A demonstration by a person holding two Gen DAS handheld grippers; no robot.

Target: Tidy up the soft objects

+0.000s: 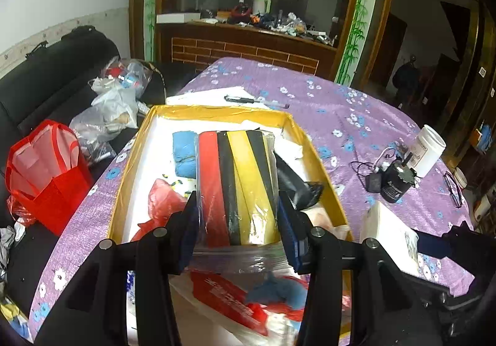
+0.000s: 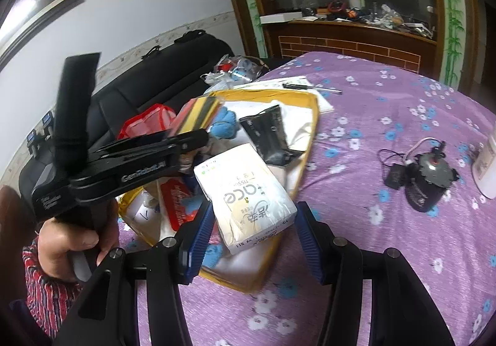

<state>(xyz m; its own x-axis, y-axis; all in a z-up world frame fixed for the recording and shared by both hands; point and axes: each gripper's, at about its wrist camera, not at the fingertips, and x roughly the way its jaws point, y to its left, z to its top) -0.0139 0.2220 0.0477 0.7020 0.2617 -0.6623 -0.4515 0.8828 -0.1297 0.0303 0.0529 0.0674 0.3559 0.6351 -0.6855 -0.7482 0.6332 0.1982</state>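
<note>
My left gripper is shut on a plastic-wrapped pack of red, black and yellow striped cloth and holds it above the yellow-rimmed box. The box holds a blue towel roll, a red plastic bag and a black pouch. In the right wrist view the left gripper holds the same pack over the box. My right gripper is shut on a white tissue pack, held over the box's near corner.
The box sits on a purple flowered tablecloth. A black jar with a cable, a white container and a pen on papers lie on it. A red bag and plastic bags sit on the black sofa at left.
</note>
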